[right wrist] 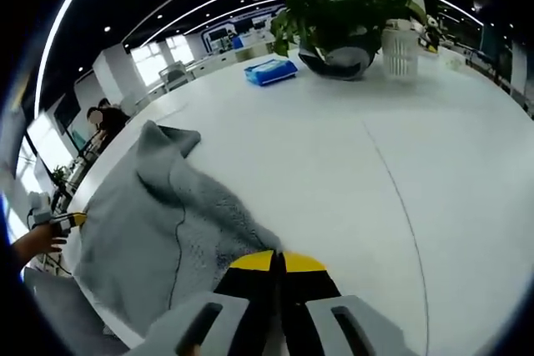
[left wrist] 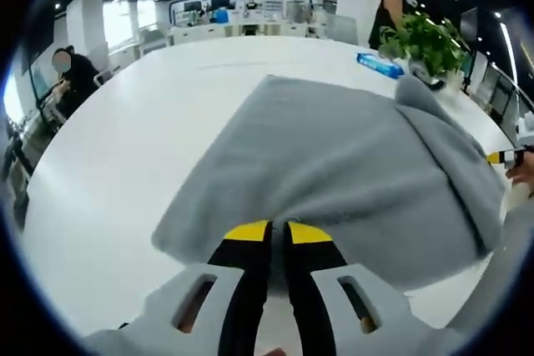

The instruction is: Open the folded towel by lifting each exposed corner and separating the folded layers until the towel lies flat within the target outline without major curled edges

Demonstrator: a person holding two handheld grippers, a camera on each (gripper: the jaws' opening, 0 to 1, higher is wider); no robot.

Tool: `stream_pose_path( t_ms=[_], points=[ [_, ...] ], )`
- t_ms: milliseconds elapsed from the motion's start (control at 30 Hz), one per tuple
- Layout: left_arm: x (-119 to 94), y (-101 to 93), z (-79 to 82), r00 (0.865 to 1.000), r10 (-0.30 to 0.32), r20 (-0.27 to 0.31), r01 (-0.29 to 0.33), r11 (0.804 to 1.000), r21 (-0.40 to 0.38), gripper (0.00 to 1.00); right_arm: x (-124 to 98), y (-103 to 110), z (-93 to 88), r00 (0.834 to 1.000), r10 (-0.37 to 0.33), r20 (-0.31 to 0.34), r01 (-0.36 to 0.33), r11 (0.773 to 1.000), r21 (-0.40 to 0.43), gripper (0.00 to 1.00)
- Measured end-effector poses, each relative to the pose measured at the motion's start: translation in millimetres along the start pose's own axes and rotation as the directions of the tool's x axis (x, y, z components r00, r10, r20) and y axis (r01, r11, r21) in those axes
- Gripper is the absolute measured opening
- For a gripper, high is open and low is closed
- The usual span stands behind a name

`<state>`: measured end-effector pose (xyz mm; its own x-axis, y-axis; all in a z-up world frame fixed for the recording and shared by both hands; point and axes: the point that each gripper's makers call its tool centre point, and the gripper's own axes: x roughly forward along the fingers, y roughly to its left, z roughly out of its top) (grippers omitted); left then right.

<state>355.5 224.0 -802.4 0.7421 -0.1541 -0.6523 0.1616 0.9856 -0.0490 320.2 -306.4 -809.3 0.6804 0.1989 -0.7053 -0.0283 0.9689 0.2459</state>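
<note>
Across the white table [left wrist: 125,147] lies the grey towel [left wrist: 334,164], spread wide in the left gripper view, its far right part humped and folded over itself. Left gripper [left wrist: 277,231]: yellow-tipped jaws pressed together, pinching the towel's near edge, cloth bunching at the tips. Right gripper [right wrist: 278,261]: jaws likewise closed, nipping a corner of the towel; the rest of it trails off rumpled to the left. Potted plant [right wrist: 338,6] at the far side, blue packet [right wrist: 270,71] just beside it.
</note>
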Motion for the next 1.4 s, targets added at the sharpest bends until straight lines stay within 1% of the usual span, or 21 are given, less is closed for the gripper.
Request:
stream_pose_path(
  t_ms=[167,467,567,633,900,1067,1300,1400],
  points=[
    [-6,20.5,-4.1,0.999,0.038,0.006,-0.038,0.999,-0.025,0.07,-1,0,0.2,1.0,-0.005,-0.003,0.005,1.0,-0.022,0.0],
    [-15,38.7,-10.5,0.997,0.078,0.019,-0.077,0.995,-0.055,0.07,-2,1,0.3,1.0,0.0,0.001,0.0,1.0,-0.03,0.0],
    [-18,40.6,-12.9,0.996,0.085,0.02,-0.083,0.995,-0.061,0.07,-4,-4,0.4,1.0,-0.024,0.002,0.025,0.998,-0.065,0.0],
    [-20,47.6,-13.7,0.995,0.093,0.021,-0.091,0.993,-0.071,0.07,-5,-7,0.0,1.0,-0.026,0.003,0.026,0.998,-0.064,0.0],
    [-31,65.3,-22.4,0.991,0.131,0.033,-0.127,0.985,-0.114,0.07,-11,-16,-1.9,0.999,-0.046,0.014,0.047,0.998,-0.048,0.0],
    [-37,70.6,-27.4,0.988,0.152,0.036,-0.147,0.981,-0.13,0.07,-14,-17,-4.5,0.998,-0.055,0.021,0.056,0.997,-0.052,0.0],
    [-46,75.5,-35.3,0.982,0.183,0.056,-0.172,0.973,-0.155,0.07,-20,-19,-7.9,0.998,-0.062,0.03,0.064,0.996,-0.061,0.0],
    [-49,78.0,-39.3,0.979,0.193,0.062,-0.18,0.969,-0.172,0.07,-24,-22,-11.8,0.997,-0.069,0.033,0.071,0.995,-0.07,0.0]
  ],
)
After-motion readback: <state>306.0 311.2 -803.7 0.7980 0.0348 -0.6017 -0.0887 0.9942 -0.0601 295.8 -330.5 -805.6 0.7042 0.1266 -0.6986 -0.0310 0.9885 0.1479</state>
